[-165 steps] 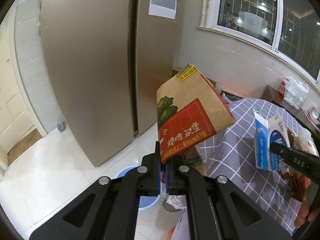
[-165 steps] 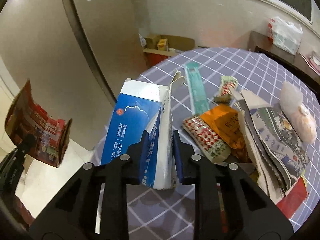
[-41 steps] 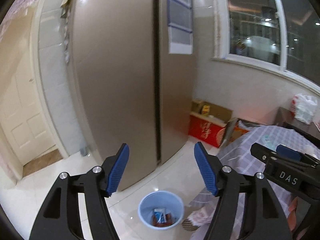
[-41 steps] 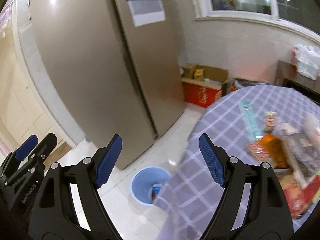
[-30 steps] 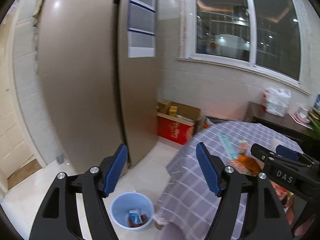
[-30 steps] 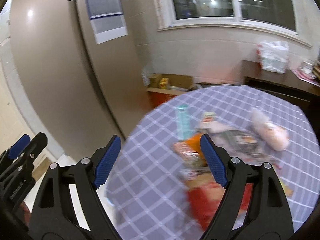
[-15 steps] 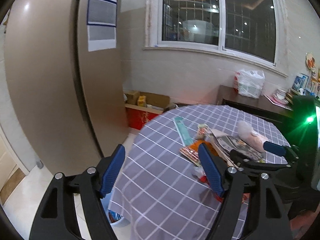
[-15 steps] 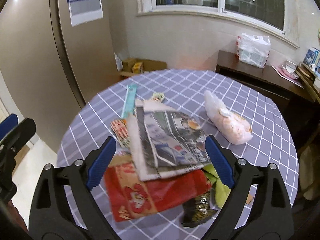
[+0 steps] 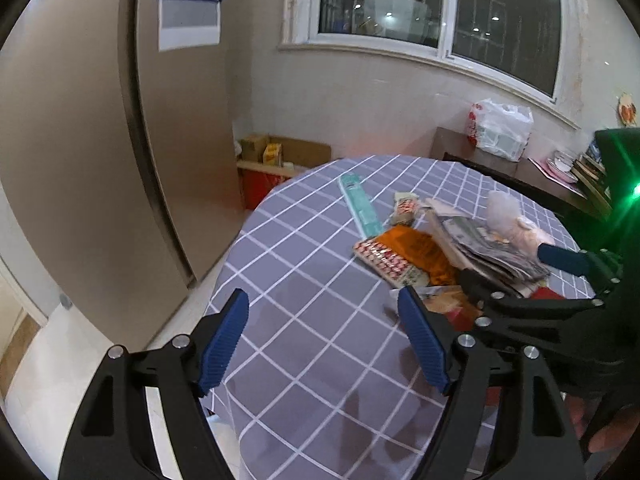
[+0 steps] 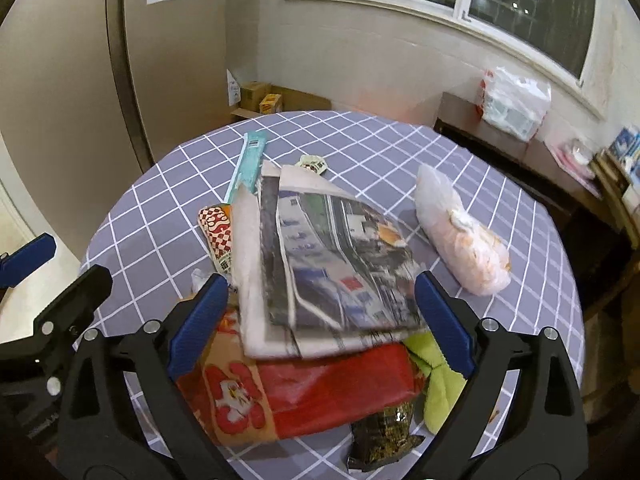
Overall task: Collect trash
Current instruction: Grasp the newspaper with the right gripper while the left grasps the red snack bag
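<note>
Right tongs (image 10: pixel 316 320), empty and still widening, hang directly over the newspaper (image 10: pixel 336 264) on the bench (image 10: pixel 400 152), long axis running away. Left tongs (image 9: pixel 324 340) gape empty, farther left.

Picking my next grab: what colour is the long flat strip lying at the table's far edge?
Teal, or light blue-green, strip; clearest in the right wrist view.

Warm indoor ceiling light, dark window (image 9: pixel 440 8) with lamp reflections, green glare at right, fisheye-bent edges, slight blur
</note>
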`<state>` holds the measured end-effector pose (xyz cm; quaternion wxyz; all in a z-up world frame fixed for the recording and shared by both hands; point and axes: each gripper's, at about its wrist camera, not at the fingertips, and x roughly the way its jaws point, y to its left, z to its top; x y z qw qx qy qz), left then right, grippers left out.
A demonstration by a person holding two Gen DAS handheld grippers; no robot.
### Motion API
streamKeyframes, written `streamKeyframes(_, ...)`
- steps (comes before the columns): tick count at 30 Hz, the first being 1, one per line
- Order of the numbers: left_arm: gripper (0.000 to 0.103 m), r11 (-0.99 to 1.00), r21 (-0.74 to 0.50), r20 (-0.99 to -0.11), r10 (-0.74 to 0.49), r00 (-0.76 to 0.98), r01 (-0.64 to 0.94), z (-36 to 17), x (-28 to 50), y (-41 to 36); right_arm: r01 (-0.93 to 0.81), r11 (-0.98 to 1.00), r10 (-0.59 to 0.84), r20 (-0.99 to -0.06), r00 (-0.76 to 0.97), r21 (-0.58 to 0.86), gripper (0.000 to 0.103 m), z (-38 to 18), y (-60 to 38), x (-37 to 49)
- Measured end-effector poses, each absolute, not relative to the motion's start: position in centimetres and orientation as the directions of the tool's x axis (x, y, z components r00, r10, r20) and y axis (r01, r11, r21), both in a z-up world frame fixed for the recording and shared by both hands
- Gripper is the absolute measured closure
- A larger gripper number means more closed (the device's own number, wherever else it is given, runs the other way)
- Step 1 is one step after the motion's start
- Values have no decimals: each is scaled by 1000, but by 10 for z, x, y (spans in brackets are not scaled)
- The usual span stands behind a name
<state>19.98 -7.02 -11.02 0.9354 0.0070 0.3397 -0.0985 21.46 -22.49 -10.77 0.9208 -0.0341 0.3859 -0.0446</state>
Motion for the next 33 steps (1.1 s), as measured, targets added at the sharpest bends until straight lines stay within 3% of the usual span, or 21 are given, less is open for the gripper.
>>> streamKeyframes(12, 27, 985, -54, -649, -160, 744, 165, -118, 216, -51, 153, 978, -206, -755, 622, -141, 11, -124, -230, 249)
streamKeyframes(14, 27, 984, -54, -648, -165, 743, 172, -118, 216, -52, 183, 978, -195, -754, 628, -100, 39, -124, -241, 247)
streamKeyframes(15, 27, 983, -55, -646, -171, 744, 178, -118, 217, -53, 190, 978, -190, -750, 634, -87, 46, -123, -245, 245)
streamKeyframes(16, 27, 982, -54, -645, -174, 744, 182, -117, 217, -54, 196, 978, -183, -744, 642, -71, 68, -121, -249, 243)
streamKeyframes(17, 27, 981, -54, -644, -177, 744, 186, -116, 217, -55, 206, 977, -179, -734, 655, -54, 76, -117, -254, 240)
streamKeyframes(23, 19, 959, -81, -625, -261, 735, 271, -105, 210, -72, 285, 959, -212, -651, 729, 7, 95, -90, -282, 217)
streamKeyframes(33, 12, 867, -122, -619, -447, 646, 483, -96, 181, -128, 386, 913, -252, -562, 788, 132, 99, -62, -337, 164)
